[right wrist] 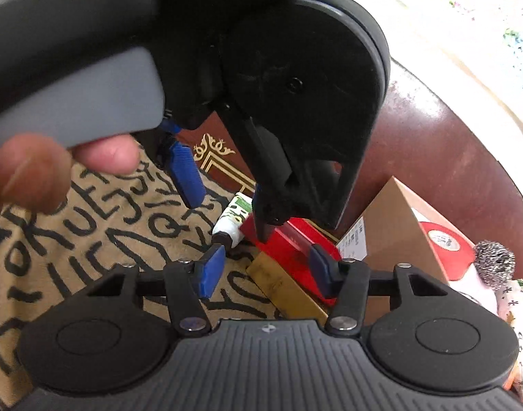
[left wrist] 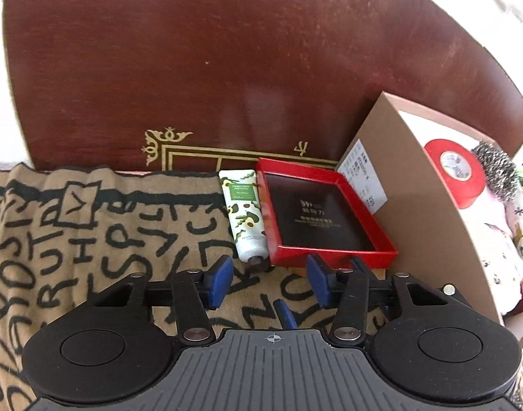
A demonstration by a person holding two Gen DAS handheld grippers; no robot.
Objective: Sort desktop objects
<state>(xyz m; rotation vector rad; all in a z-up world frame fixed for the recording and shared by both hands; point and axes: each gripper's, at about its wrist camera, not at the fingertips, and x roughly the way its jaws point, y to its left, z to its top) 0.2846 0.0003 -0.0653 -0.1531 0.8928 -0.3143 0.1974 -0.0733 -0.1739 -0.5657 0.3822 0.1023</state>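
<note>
A white hand-cream tube [left wrist: 244,212] with avocado print lies on the lettered tan cloth [left wrist: 90,239], cap toward me, beside a red tray-like box lid [left wrist: 323,212] with a dark inside. My left gripper [left wrist: 270,279] is open and empty, just short of the tube's cap and the lid's near edge. My right gripper [right wrist: 263,270] is open and empty, behind and above the left gripper [right wrist: 223,198], which fills most of its view. The tube [right wrist: 234,219] and the red lid [right wrist: 295,250] show beneath it.
A brown cardboard box [left wrist: 415,205] stands at the right, holding a red tape roll [left wrist: 457,174], a steel scourer [left wrist: 494,167] and pale cloth items. A gold-coloured box [right wrist: 282,284] lies under the red lid. The dark red round table [left wrist: 227,68] stretches beyond.
</note>
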